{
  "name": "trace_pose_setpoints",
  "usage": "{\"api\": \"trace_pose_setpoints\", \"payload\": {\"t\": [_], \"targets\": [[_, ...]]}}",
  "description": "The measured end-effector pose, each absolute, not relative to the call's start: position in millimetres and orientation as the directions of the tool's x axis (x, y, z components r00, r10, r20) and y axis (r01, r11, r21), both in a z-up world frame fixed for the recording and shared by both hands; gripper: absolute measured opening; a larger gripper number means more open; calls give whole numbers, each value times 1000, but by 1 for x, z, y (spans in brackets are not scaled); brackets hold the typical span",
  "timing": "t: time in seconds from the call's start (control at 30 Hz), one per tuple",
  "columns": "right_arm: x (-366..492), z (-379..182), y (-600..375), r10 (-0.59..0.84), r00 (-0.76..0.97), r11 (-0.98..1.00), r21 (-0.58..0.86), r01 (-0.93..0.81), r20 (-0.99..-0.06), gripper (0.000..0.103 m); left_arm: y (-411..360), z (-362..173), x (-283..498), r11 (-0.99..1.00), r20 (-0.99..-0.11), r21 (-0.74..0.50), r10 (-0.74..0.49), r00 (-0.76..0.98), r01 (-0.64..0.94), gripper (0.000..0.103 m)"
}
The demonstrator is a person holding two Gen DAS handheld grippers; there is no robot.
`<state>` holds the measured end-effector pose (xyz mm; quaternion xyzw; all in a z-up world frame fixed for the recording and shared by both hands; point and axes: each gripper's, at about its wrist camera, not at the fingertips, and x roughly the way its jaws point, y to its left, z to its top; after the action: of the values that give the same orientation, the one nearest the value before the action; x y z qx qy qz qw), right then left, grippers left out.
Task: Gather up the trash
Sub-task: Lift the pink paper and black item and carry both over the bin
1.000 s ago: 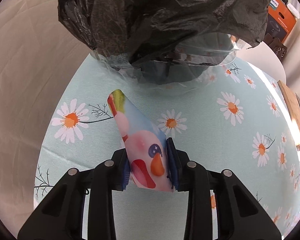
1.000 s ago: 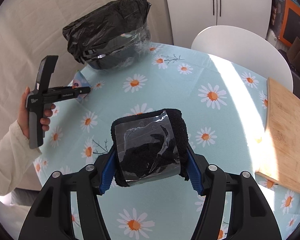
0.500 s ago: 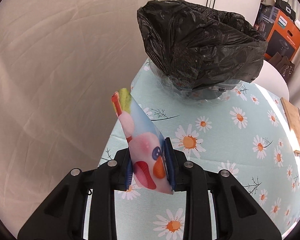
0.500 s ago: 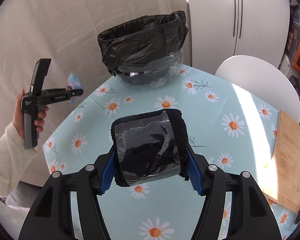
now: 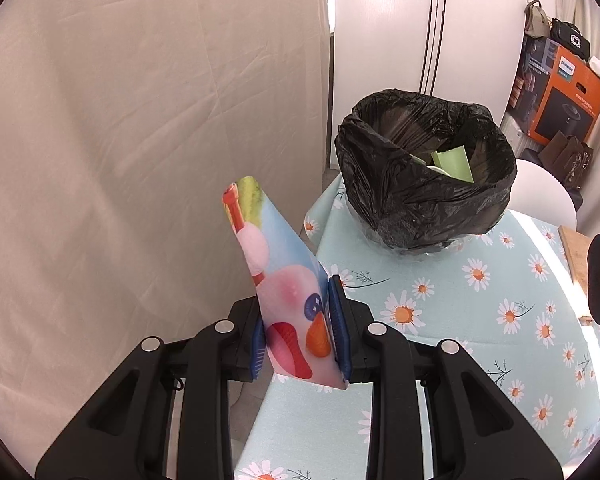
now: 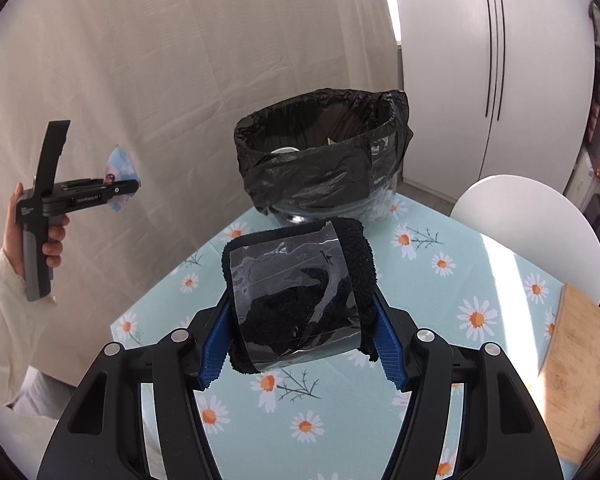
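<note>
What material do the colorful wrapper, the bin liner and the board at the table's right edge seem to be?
Wrapper: likely printed plastic film, smooth, holding a stiff fold. Bin liner: thin black plastic, crinkled and glossy. Board: wood or bamboo, with pale visible grain, matte.

Pale-blue daisy-print tablecloth-covered table (image 6: 440,300); black-plastic-lined bin (image 6: 324,160) stands at 12 o'clock; light wooden cutting board (image 6: 580,368) at 3 o'clock edge.

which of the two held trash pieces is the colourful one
The cartoon-print wrapper, pinched in the left tool. The piece in the right tool is a black fuzzy bundle under clear film, with no colours.
</note>
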<state>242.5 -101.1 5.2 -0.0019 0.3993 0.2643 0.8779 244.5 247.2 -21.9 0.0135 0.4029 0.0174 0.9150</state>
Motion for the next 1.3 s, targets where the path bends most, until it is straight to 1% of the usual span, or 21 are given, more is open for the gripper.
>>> {"api": "trace_pose_setpoints", "payload": {"t": [0.17,0.3,0.4,0.53,0.67,0.8,0.93,1.2,1.3], "targets": [[260,43,-89,454,598,864,163,-475,-661,58,253,12,258,997,-711,82,60,700,-2,29],[279,72,-77,448,640,872,148,-467,-624,58,253,38,275,995,-684,85,25,729,45,29],[294,90,-64,445,660,875,136,-465,-606,58,249,56,291,989,-670,114,6,742,95,29],[315,109,-47,438,679,877,114,-466,-590,58,240,75,318,979,-656,101,-66,752,175,29],[337,117,-34,423,694,887,108,-449,-583,58,225,81,345,958,-649,84,-157,744,275,29],[361,115,-24,400,695,899,108,-425,-597,58,207,77,373,921,-660,87,-232,715,379,29],[393,108,-15,360,685,914,94,-394,-633,58,190,65,405,881,-678,81,-294,673,466,29],[457,70,-10,322,619,929,115,-351,-716,58,158,17,461,790,-742,48,-381,552,611,29],[472,53,-8,304,592,933,109,-342,-746,58,150,-4,480,753,-772,55,-384,506,655,29]]}}
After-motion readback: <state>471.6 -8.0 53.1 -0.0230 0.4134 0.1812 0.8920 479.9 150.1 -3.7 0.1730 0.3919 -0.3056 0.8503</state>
